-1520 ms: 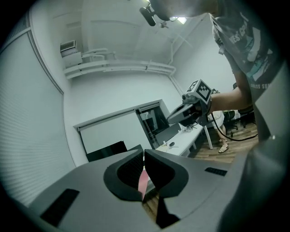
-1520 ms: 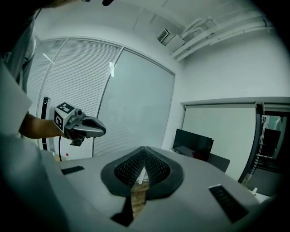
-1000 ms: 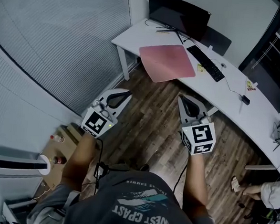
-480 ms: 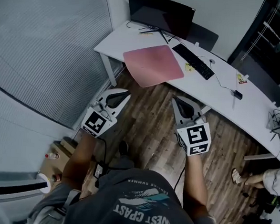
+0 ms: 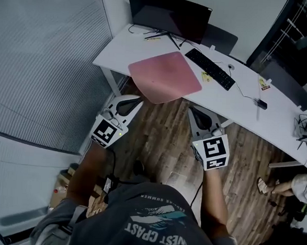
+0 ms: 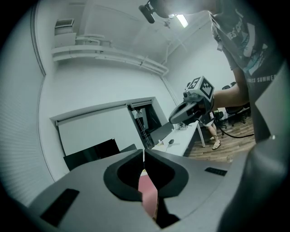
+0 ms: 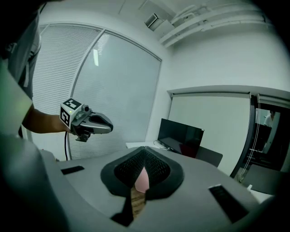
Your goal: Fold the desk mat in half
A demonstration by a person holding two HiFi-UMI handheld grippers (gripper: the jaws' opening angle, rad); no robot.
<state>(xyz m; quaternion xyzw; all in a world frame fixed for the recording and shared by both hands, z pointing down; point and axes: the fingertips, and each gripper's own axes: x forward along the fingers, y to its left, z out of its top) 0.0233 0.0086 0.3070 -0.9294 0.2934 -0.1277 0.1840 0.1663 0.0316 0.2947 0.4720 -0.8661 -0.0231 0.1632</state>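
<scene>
Desk mat (image 5: 164,76) is seen unfolded.
Left gripper (image 5: 135,100) and right gripper (image 5: 192,111) are held closed, empty, aimed at its overhanging edge for pinching.

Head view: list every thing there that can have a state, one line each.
desk mat: unfolded, lying flat, near edge overhanging the desk.
monitor: screen dark.
left gripper: shut, empty, short of the mat.
right gripper: shut, empty, short of the mat.
blinds: lowered.
</scene>
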